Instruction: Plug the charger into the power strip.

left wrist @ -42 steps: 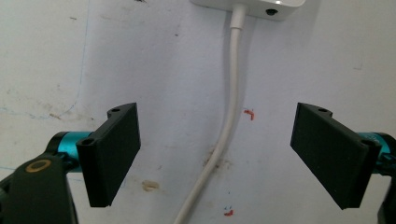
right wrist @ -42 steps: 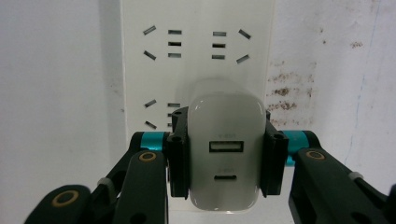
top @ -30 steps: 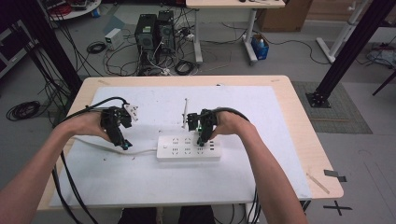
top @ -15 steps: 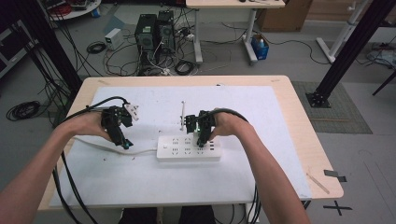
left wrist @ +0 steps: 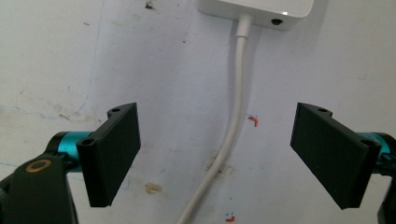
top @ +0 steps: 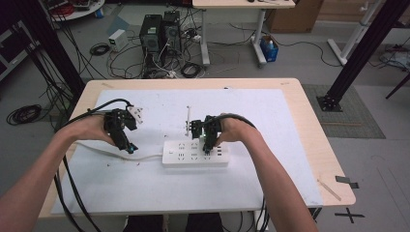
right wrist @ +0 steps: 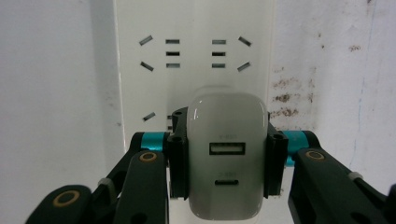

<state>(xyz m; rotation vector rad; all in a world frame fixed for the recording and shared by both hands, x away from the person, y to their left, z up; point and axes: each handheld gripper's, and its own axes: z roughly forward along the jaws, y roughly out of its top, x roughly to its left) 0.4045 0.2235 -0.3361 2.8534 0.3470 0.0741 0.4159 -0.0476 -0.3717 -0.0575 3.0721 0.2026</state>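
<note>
The right gripper (right wrist: pixel 226 156) was clamped on a white USB charger (right wrist: pixel 226 154), its two black jaws pressing the charger's sides, with the charger's port face turned toward the camera. Just beyond it lay the white power strip (right wrist: pixel 194 60), whose free sockets showed above the charger; whether the prongs were already seated or only at the slots could not be told. In the high view that gripper (top: pixel 207 140) sat over the right half of the power strip (top: pixel 180 157) at the middle of the white-covered table (top: pixel 290 145).

The left gripper (left wrist: pixel 233 154) stood wide apart and held nothing, hovering over the strip's white cord (left wrist: pixel 236 93), which ran between the jaws without touching them; in the high view it (top: pixel 126 145) hung just left of the strip's end.

The step in hand looked like plugging the charger into the strip. The next move would call for lining the prongs squarely with a socket and pushing straight down, while the left gripper could pin the cord or strip so it would not slide
</note>
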